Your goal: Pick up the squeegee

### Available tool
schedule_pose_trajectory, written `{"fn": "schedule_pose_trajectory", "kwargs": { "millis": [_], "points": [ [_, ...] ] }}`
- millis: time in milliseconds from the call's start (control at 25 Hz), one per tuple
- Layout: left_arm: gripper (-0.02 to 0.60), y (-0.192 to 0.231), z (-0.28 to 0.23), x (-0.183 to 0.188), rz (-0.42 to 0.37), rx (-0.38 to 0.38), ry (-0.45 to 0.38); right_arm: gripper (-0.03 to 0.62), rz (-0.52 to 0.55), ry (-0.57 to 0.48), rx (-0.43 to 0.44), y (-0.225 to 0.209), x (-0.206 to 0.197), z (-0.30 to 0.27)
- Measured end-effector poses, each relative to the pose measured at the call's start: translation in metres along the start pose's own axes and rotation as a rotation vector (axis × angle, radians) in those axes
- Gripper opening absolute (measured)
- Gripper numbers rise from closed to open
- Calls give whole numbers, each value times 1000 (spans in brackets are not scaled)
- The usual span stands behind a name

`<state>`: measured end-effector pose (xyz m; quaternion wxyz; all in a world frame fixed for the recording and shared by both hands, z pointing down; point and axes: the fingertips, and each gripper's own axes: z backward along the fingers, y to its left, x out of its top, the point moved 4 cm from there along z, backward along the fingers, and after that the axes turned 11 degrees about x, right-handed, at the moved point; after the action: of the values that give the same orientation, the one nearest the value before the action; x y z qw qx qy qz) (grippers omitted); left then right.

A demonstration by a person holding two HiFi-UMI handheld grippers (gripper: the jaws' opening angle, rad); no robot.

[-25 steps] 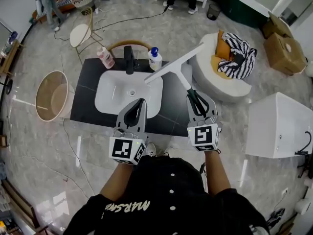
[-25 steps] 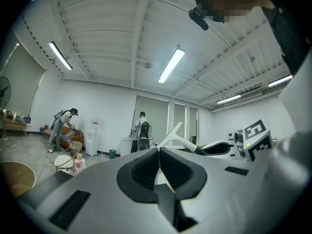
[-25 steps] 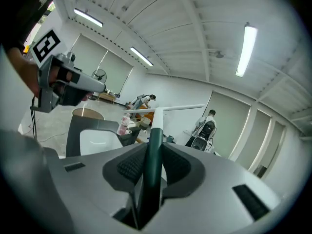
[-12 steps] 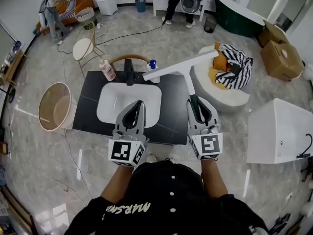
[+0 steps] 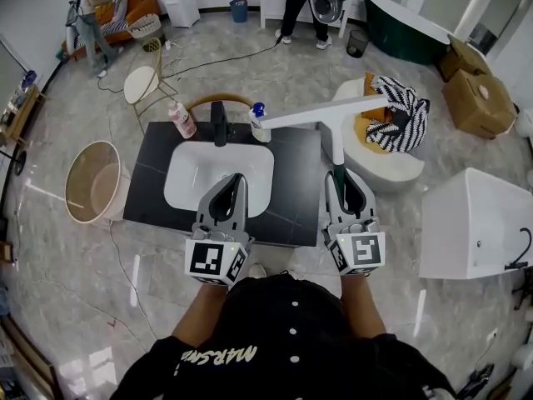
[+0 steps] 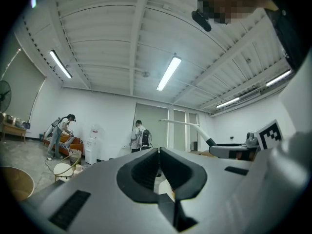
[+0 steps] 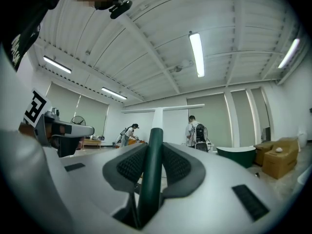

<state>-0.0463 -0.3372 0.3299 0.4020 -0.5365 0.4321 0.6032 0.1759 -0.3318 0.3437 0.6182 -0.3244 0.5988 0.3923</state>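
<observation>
Grey plastic left gripper [image 5: 236, 178], its 2 jaws pressed together on nothing, hangs over the white ceramic basin [image 5: 193, 167]. To its right, the matching right gripper [image 5: 344, 180] clamps the dark-green handle of the white T-shaped squeegee [image 5: 321, 113], held in the air above the black stone counter [image 5: 296, 198].

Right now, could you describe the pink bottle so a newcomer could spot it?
Find the black counter with the white sink. At its back edge, left of the black faucet, stands the pink bottle; the other bottle is white, blue-capped.
</observation>
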Motion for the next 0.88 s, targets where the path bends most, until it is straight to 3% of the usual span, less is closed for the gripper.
{"fn": "schedule_pose_trajectory", "kwargs": {
  "millis": [880],
  "points": [
    [18, 10, 1, -2, 3, 8, 9, 89, 19, 10, 14, 12, 6, -7]
  ]
}}
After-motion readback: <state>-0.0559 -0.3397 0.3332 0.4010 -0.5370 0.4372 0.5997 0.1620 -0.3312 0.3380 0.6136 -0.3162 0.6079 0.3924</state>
